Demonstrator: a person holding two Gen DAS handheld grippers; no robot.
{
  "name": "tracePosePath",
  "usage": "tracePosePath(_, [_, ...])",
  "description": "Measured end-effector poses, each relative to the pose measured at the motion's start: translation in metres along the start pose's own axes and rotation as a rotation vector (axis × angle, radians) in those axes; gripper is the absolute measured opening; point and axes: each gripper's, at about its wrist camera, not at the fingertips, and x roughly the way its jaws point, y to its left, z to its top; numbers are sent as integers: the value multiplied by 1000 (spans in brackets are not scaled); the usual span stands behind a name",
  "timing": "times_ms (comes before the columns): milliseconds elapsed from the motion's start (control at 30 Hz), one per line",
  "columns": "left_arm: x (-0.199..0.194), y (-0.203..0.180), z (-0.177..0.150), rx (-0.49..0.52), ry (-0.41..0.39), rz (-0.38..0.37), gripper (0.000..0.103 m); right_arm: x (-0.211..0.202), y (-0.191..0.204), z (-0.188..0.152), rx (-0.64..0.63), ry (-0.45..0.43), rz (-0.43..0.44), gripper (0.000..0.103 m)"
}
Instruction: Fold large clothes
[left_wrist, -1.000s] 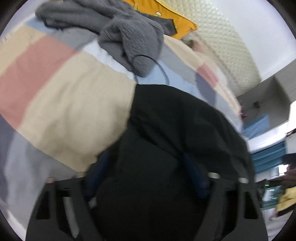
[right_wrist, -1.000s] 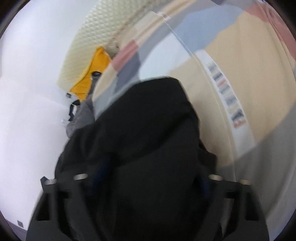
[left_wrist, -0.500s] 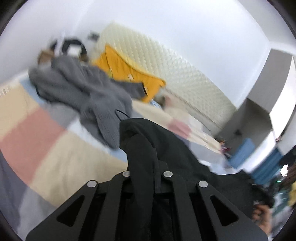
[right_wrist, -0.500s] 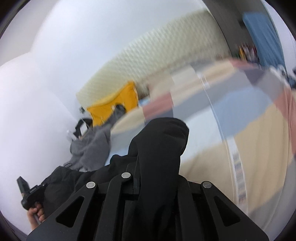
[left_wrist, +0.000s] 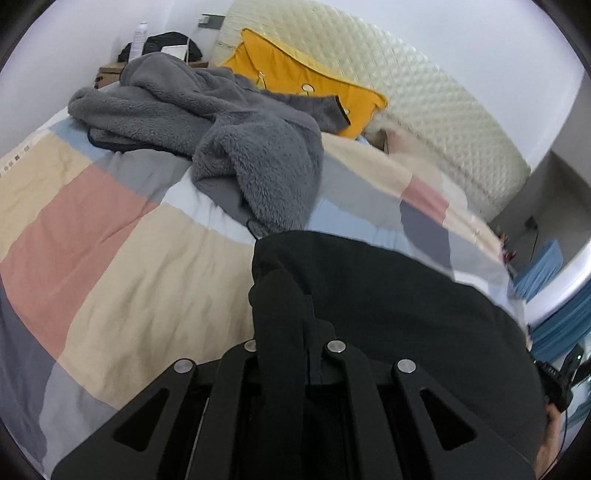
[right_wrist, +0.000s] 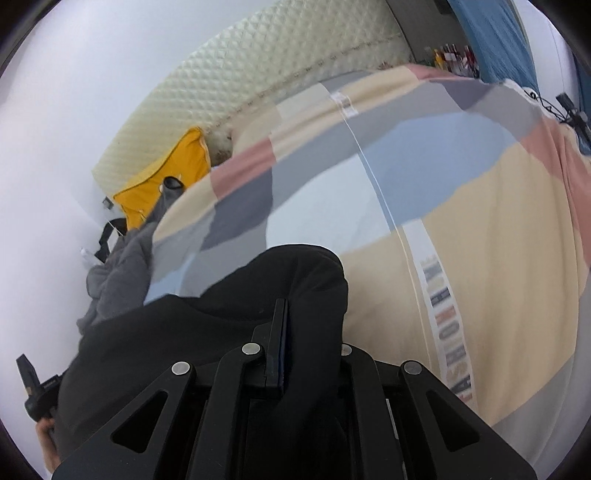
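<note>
Lifted off the bed since before, black garment (left_wrist: 388, 306) stretches between both tongs (left_wrist: 286, 332) (right_wrist: 295, 332), each clenched on it.

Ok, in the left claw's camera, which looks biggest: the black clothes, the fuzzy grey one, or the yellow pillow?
1. Black garment, though it's nearest the camera, so that's unsure.
2. Grey fleece.
3. Yellow pillow, partly hidden by the fleece.

Both grippers, left gripper (left_wrist: 295, 332) and right gripper (right_wrist: 295, 332), are matte black, with triangular cut-outs and round silver screws.
</note>
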Motion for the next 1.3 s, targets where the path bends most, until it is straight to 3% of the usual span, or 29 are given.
tracePosePath(300, [-3, -8, -5, 57, 13, 33, 11, -13, -13, -12, 30, 6, 87, 10])
tracePosePath(367, [-8, -12, -6, 73, 7, 51, 13, -17, -10, -15, 27, 10, 75, 18])
tracePosePath(400, [-9, -13, -6, 77, 7, 59, 14, -18, -7, -15, 20, 11, 69, 34])
tracePosePath(433, [-11, -14, -6, 76, 8, 62, 18, -22, -2, -16, 4, 13, 53, 56])
tracePosePath(500, [-17, -16, -8, 61, 8, 51, 33, -31, 6, -17, -25, -3, 23, 77])
tracePosePath(567, [-25, -20, -11, 49, 5, 37, 50, -47, 16, -16, -59, -34, 11, 77])
tracePosePath(800, [-63, -45, -15, 79, -23, 60, 60, -125, 55, -16, -126, -192, -26, 77])
tracePosePath(967, [-102, -59, -17, 112, -49, 45, 75, -200, 105, -20, -230, -335, -15, 81])
tracePosePath(1133, [-143, -67, -17, 164, -108, 91, 78, -265, 150, -20, -306, -407, 29, 82])
tracePosePath(1300, [-207, -91, -15, 237, -179, 83, 81, -333, 192, -24, -359, -483, 71, 86])
